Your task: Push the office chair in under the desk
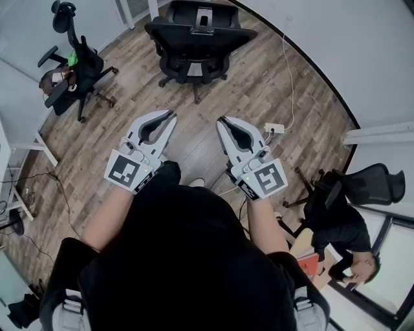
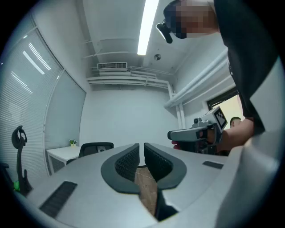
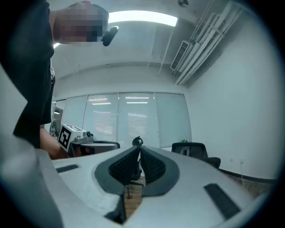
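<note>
The black office chair stands on the wood floor at the top centre, its back turned to me, in front of the white desk legs. From the left gripper view, the chair sits beside the white desk. My left gripper and right gripper hover side by side well short of the chair, touching nothing. The left gripper's pads keep a thin slit with nothing in it. The right gripper's tips meet, empty.
A second black chair with a green item stands at the upper left. A seated person and a mesh chair are at the lower right. A power strip with its cable lies on the floor right of my grippers.
</note>
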`<state>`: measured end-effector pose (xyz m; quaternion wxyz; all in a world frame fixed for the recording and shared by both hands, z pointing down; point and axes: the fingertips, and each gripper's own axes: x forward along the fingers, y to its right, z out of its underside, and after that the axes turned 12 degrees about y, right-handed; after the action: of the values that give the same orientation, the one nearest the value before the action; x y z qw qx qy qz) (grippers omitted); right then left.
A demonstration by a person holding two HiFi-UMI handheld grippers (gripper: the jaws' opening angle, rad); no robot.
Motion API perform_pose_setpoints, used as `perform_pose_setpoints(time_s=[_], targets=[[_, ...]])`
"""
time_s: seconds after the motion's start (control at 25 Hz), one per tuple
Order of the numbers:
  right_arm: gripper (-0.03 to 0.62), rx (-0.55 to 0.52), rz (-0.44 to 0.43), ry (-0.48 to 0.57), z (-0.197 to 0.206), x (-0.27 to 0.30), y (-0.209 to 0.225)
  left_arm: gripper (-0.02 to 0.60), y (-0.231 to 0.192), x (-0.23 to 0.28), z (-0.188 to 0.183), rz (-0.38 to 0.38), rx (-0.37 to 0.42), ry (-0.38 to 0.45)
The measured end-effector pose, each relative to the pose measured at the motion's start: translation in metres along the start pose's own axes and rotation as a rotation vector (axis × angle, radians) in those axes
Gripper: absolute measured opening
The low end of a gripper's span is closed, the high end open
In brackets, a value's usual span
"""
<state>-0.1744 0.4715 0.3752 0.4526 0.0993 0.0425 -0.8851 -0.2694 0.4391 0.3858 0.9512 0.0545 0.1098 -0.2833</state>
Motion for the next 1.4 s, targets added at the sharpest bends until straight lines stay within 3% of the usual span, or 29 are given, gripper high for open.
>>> perform_pose_setpoints(time_s=[0.32,0.8,1.4], targets=[[0.006,0.004,-0.010,0.013,-0.003,-0.001,-0.003,-0.005,0.001,-0.003,0.000,-0.007,-0.003,-0.015],[0.025,0.055,-0.003,-0.015,0.009,0.004,0.020,-0.005,-0.010,0.012,0.002,0.018,-0.010,-0.032],[0.044,0.026,0.017,-0.066,0.026,0.094,0.077,-0.003,-0.114,0.071,0.023,0.015,-0.032,-0.014]])
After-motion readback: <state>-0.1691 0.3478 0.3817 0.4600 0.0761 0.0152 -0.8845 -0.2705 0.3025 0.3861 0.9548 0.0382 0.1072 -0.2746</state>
